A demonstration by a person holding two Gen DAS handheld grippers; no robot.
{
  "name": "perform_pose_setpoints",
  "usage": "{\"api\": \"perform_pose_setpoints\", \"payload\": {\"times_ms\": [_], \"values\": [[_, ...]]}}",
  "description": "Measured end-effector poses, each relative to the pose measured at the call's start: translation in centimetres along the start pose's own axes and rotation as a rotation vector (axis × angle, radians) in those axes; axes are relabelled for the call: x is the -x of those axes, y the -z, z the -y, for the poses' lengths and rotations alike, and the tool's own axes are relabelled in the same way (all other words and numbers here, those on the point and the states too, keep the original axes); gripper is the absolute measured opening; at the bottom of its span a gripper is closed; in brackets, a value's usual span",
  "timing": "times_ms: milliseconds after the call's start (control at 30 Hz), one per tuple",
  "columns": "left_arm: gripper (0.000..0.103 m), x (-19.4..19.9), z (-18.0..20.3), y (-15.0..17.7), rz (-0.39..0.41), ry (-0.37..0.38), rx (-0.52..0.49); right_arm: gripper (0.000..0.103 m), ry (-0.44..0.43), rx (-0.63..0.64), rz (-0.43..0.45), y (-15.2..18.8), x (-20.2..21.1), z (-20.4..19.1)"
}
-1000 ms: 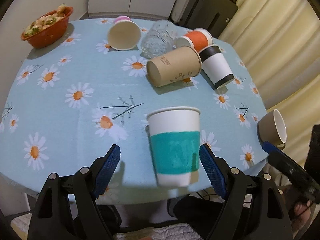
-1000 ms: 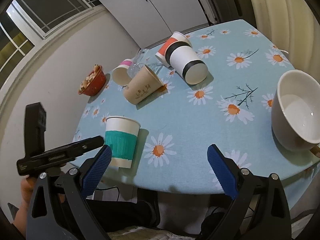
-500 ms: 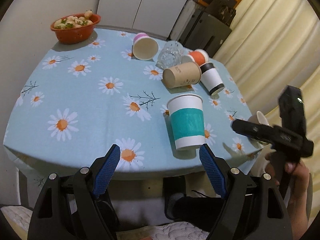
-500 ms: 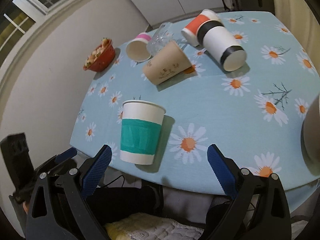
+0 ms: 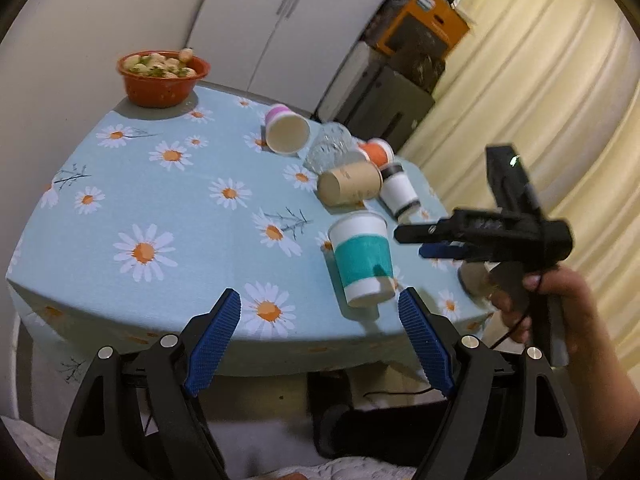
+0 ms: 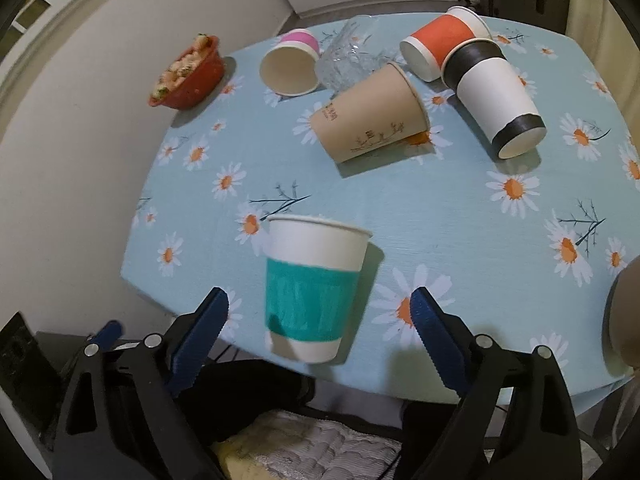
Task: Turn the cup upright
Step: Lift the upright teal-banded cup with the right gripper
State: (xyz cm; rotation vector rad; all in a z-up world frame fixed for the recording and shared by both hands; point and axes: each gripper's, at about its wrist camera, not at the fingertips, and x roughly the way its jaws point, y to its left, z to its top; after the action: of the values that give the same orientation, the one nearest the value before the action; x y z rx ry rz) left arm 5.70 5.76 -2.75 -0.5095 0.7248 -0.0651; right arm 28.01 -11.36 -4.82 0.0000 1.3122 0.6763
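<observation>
The white paper cup with a teal band (image 6: 316, 288) stands upright, mouth up, on the round table covered by a light-blue daisy-print cloth (image 6: 460, 216), close to the table's near edge. All positions below are given relative to this cup.

Left gripper (image 5: 320, 332): blue-padded fingers spread wide apart, holding nothing, off the table edge in front of the cup and clear of it.

Right gripper (image 6: 320, 332): fingers spread wide apart, holding nothing. In its own view the cup appears between the two pads with a gap on each side.

Behind the cup, lying on their sides:
- brown kraft paper cup (image 6: 370, 114);
- white paper cup with black bands (image 6: 494, 100);
- orange-banded paper cup (image 6: 444, 40);
- pink-banded paper cup (image 6: 290, 64);
- clear cut-glass tumbler (image 6: 352, 54).

Far behind and to the left: an orange-red bowl of food (image 6: 188, 74) near the table's far edge.
</observation>
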Motion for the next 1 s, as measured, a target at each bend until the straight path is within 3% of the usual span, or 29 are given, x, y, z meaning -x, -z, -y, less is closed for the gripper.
{"api": "perform_pose_setpoints", "payload": {"times_ms": [300,633,1000], "values": [[0.079,1.4,-1.3,-0.6,0.053,0.076,0.043,0.072,0.049,0.011,-0.072,-1.4,-2.6,-0.9],[0.079,1.4,-2.2,-0.6,0.033,0.128,0.075,0.069,0.062,-0.023,-0.165,-2.0,-4.9,-0.8],[0.079,1.7,-2.5,-0.5,0.046,0.09,0.084,0.065,0.061,-0.032,-0.166,-1.8,-4.6,-0.8]]}}
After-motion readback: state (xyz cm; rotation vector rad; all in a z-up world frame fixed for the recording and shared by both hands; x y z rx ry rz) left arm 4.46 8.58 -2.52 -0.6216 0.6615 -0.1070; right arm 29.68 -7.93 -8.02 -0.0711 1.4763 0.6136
